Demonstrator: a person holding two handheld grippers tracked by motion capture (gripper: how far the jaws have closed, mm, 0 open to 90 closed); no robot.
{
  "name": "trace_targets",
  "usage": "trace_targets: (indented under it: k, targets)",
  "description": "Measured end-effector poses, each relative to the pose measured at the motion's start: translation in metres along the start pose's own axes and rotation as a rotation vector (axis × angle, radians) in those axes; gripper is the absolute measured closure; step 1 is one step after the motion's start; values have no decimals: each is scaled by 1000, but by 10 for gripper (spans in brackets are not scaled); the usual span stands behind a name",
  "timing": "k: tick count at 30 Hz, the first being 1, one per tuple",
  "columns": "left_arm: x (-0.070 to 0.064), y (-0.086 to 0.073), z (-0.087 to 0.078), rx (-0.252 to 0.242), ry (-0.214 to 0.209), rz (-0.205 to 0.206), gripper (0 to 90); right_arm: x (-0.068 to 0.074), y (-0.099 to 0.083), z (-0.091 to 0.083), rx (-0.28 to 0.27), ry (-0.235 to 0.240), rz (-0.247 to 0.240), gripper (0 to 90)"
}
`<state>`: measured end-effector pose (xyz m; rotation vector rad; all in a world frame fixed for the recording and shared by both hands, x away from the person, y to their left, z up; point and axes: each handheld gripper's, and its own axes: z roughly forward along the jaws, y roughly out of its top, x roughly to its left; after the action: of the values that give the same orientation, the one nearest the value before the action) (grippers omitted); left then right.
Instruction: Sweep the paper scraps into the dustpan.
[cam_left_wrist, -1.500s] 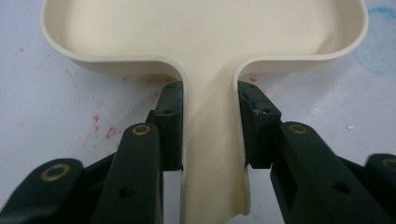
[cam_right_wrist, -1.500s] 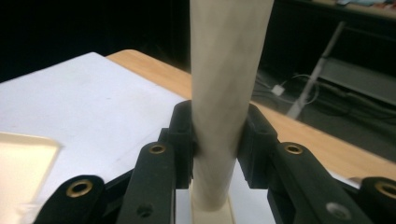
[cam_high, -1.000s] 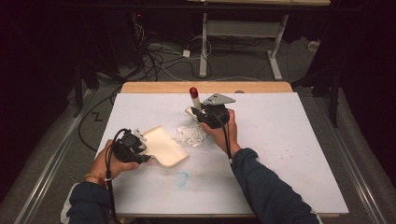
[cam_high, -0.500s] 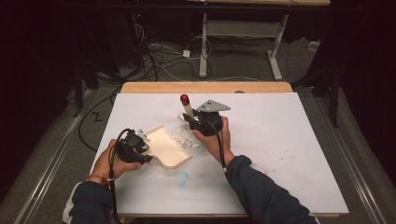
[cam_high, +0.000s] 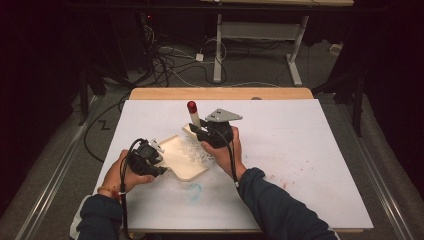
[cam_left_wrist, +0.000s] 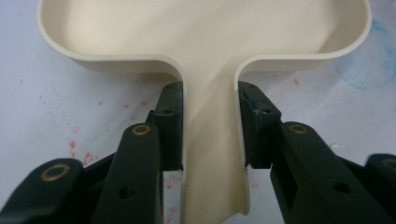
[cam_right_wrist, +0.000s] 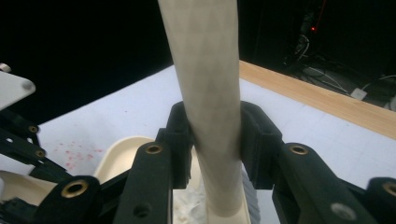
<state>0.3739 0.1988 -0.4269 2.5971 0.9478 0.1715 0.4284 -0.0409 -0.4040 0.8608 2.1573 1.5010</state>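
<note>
left gripper (cam_left_wrist: 210, 126) clamps the handle of the cream dustpan (cam_high: 186, 157) lying on the white table (cam_high: 310, 150). right gripper (cam_right_wrist: 215, 140) pinches the brush (cam_high: 193, 114) handle; white scraps (cam_high: 192, 149) lie in the pan.

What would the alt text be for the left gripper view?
The left gripper is shut on the narrow handle of a cream dustpan, one black jaw on each side. The pan widens above, lying on a white table flecked with red and a blue smudge.

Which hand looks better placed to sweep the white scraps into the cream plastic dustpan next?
Right: its gripper clamps the red-tipped cream brush over the white scraps; the left gripper clamps the dustpan handle.
</note>
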Motion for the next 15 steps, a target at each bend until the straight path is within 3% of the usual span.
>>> trace_targets:
  k: [7,15]
  targets:
    - [-4,3,4,-3,-1,-7,632,15,2,2,-7,43,3,691]
    - [-5,1,8,0,4,-10,631,34,10,1,-20,79,-35,707]
